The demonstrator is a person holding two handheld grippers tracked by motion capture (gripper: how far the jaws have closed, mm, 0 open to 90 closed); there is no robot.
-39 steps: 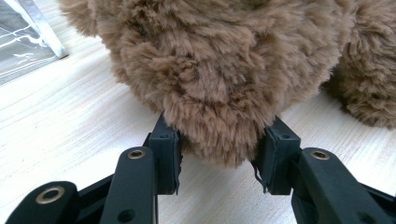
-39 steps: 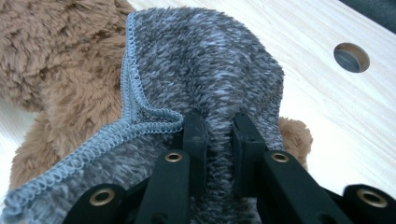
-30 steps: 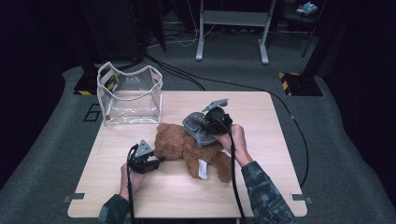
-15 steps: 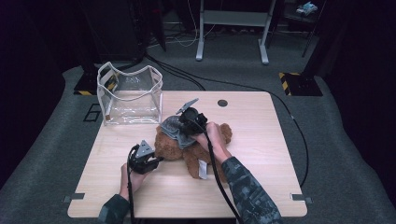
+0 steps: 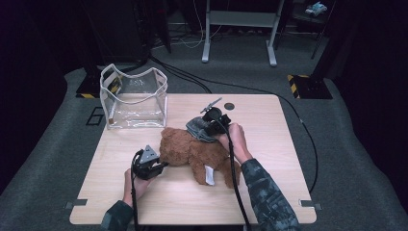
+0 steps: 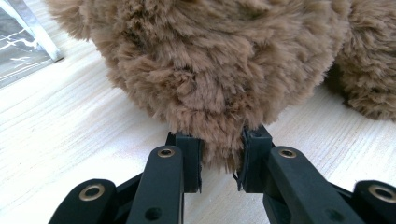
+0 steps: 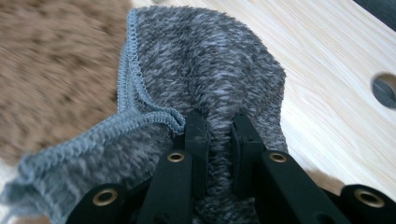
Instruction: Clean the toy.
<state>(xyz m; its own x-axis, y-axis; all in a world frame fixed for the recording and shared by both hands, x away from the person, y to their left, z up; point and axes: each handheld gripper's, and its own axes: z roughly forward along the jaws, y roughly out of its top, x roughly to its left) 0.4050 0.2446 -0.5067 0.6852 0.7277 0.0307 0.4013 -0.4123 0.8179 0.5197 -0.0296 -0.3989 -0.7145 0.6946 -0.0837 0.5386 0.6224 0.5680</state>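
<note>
**Two grippers on a plush bear and its grey knit**

Looking down from the high view, a brown teddy bear (image 5: 192,154) lies on a pale wooden table (image 5: 269,144), near its middle. The left gripper (image 5: 161,166) meets the bear's near-left end; the right gripper (image 5: 199,130) sits at the bear's far side, over a grey knitted cloth (image 5: 197,129) that its body partly covers. A clear plastic bag (image 5: 134,98) stands upright at the far left of the table, apart from the bear. A white tag (image 5: 208,174) shows on the bear's near side. Dark grey carpet, cables and a metal stand surround the table; the room behind is too dark to make out.

In the left gripper view, the jaws are clenched on a tuft of the bear's (image 6: 219,70) fur, having just been closing on it; which part of the bear this is cannot be told, since the plush runs off the top edge. A corner of the bag (image 6: 23,37) shows at upper left.

In the right gripper view, the jaws pinch a fold of the cloth (image 7: 205,79), which bunches between them. The bear (image 7: 56,70) is a brown blur at left, and a round hole (image 7: 385,91) in the table is cut off at right.
</note>
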